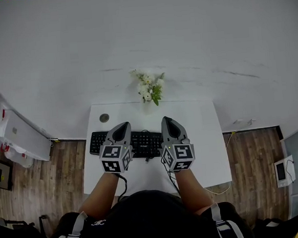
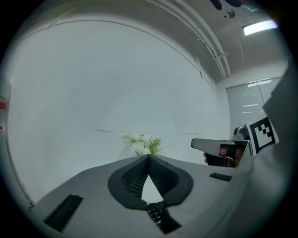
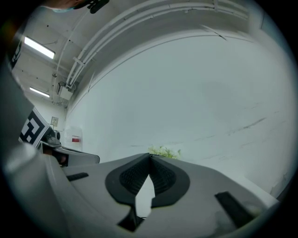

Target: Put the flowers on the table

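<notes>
Plainly the flowers stand at the surface's far edge by the wall, and my left claw and right claw hover closed and empty over the keyboard, fitting placement done or pickup pending, so I'd hold both steady.

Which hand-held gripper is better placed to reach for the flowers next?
Right, marginally: the right hand-held gripper sits nearer the flowers than the left hand-held gripper; both are shut and empty.

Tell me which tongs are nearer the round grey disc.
Left. The left tongs hover just right of the disc; the right tongs are farther right, beyond them.
</notes>
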A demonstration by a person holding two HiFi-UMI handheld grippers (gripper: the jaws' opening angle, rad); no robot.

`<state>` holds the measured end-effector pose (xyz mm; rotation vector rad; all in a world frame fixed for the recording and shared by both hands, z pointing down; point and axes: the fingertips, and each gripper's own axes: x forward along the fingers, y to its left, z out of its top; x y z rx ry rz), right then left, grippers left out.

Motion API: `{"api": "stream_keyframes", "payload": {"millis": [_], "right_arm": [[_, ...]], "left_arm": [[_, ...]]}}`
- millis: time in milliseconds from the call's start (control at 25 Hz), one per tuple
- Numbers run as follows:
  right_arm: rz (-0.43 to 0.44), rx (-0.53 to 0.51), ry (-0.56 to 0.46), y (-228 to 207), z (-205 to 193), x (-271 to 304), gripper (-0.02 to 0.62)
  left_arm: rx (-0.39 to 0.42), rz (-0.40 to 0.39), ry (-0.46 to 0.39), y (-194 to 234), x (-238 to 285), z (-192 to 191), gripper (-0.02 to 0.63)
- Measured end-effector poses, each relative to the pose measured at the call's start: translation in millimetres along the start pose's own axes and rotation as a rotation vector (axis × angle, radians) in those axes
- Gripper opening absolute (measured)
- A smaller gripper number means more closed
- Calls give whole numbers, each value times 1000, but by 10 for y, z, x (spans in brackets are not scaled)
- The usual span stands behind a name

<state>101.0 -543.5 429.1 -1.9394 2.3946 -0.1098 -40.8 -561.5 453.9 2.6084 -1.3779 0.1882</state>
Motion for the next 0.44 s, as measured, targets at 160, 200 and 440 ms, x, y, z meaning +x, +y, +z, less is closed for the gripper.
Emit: {"api": "stream_keyframes", "payload": {"millis": [160,200,440], "right_arm": [[-5,8,5,9,-42,-6,3],[-6,9,6,9,-53,-4,3],[-11,11,16,-22,-108,-13,3]], "left_arm": [[3,-10,10,-3,24,-32,9],[3,-13,13,-4,30,-45,9],[3,-19,11,-27,28,-52,9]]}}
